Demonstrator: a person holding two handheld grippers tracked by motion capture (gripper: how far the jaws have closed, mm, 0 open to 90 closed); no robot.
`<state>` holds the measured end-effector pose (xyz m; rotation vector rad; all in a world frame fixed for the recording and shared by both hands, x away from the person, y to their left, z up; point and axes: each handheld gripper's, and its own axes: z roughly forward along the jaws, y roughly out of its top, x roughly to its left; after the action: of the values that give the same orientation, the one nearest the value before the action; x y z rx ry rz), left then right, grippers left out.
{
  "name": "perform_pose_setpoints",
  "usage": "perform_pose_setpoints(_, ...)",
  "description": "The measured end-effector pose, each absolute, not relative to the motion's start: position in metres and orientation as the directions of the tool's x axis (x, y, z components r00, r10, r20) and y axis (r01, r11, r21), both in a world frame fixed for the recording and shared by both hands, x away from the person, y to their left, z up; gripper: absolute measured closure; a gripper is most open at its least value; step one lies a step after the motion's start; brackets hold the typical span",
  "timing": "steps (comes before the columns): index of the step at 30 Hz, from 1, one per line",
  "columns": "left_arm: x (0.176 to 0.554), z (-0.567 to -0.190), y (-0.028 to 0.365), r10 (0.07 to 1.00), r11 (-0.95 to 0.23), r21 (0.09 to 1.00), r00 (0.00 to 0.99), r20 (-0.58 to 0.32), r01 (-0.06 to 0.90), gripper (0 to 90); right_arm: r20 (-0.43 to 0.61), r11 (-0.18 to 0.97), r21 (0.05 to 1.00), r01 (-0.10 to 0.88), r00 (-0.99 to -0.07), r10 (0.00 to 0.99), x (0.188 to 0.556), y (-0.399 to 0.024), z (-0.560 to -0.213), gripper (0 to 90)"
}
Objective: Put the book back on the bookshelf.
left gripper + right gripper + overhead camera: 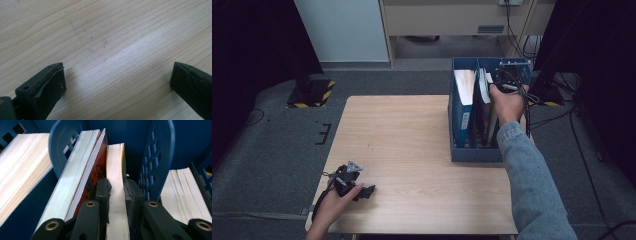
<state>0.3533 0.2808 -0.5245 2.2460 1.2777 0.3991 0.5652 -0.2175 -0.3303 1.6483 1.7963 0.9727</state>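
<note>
R gripper – jaws clamped on a thin book, pads pressing both sides of its page block, page edges facing the cam. The book stands upright in the middle compartment of the blue file rack, just beside a red-covered book w/ a thick white page block that leans against it on one side; a perforated blue divider sits on the other. More page stacks in the compartments to either side.

High view: R hand reaches over the rack's far end, denim sleeve running back toward the table's near edge. The rack sits at the right side of the wooden table, long axis pointing away from the person, books standing in its slots.

L gripper – jaws wide apart, nothing between them, just bare wood grain below. High view puts the L hand at the near-left corner of the table, gripper resting low on the surface, well apart from the rack.
</note>
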Motion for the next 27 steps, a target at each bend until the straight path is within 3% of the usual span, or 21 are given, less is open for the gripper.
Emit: perform_pose_setpoints(27, 0.354, -0.524, 0.28, 0.858, -0.42, 0.571, 0.513, -0.002, 0.705, 0.0, 0.168, -0.027, 0.768, 0.64, -0.16, 0.973, 0.554, -0.217, -0.335, 67.6)
